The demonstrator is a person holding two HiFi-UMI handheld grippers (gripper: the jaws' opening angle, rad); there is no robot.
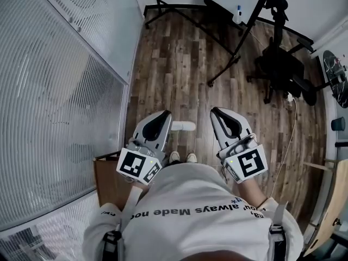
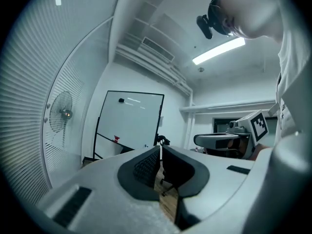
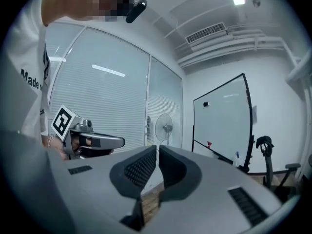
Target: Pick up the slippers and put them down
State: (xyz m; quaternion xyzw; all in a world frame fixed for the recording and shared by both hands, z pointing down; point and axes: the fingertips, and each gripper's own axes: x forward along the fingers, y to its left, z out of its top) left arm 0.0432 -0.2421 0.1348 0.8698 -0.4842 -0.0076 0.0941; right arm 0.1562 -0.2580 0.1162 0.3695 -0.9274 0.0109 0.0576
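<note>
One white slipper [image 1: 183, 126] lies on the wooden floor just ahead of the person's feet [image 1: 183, 157], partly hidden behind my left gripper [image 1: 165, 115]. Both grippers are held high at chest level, pointing forward and roughly level, well above the slipper. The left gripper [image 2: 160, 148] is shut, its dark pads together with nothing between them. My right gripper [image 1: 216, 111] hangs beside it to the right, also shut and empty [image 3: 157, 148]. I see no second slipper.
A glass wall with blinds [image 1: 65, 107] runs along the left, with a fan [image 3: 164, 126] behind it. A whiteboard on a wheeled stand [image 1: 228, 15] and a black office chair [image 1: 280, 69] stand ahead. A brown box [image 1: 109, 178] sits by the person's left leg.
</note>
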